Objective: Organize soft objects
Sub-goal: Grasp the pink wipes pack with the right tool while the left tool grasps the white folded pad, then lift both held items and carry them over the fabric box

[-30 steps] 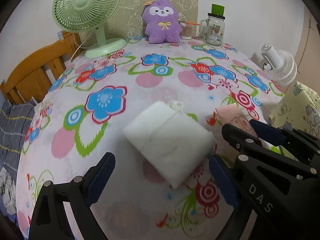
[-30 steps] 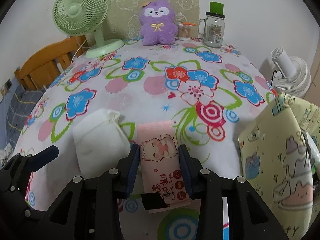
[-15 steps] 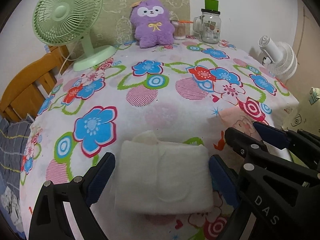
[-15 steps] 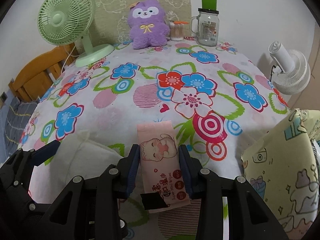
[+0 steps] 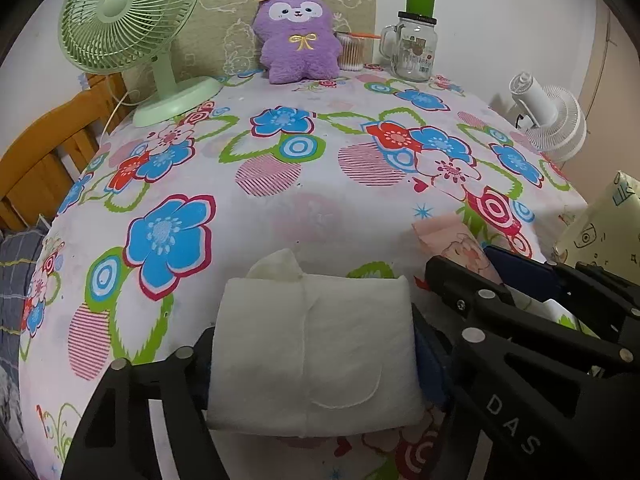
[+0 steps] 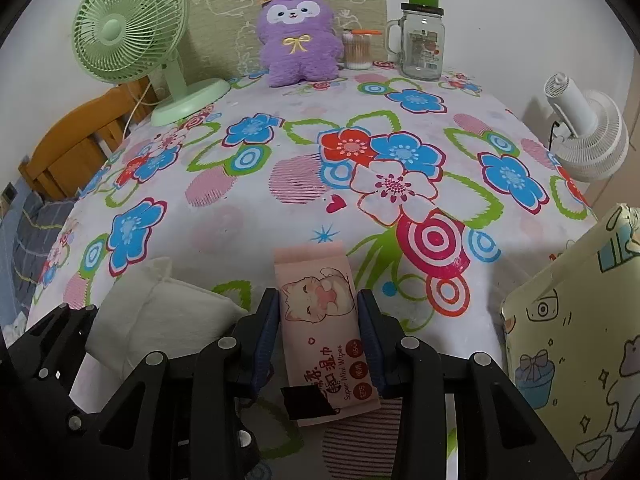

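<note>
My left gripper (image 5: 314, 354) is shut on a white soft tissue pack (image 5: 316, 352), its jaws pressed against both sides, near the table's front edge. The pack also shows in the right wrist view (image 6: 156, 316) at lower left. My right gripper (image 6: 318, 332) is shut on a pink wet-wipes pack (image 6: 324, 328) with a cat picture, held just right of the white pack. In the left wrist view the pink pack (image 5: 456, 242) pokes out beyond the right gripper's black frame. A purple plush toy (image 6: 298, 36) sits upright at the table's far edge.
A floral tablecloth (image 6: 360, 168) covers the table. A green desk fan (image 6: 132, 40) stands far left; a cotton-swab jar (image 6: 358, 50) and glass mug jar (image 6: 422, 40) far right. A white fan (image 6: 588, 136) and a yellow cartoon bag (image 6: 576, 344) are right; a wooden chair (image 6: 76, 148) left.
My left gripper moved in around the white pack and closed on it. Both grippers drew back and lower toward the front edge. The right gripper kept its hold on the pink pack.
</note>
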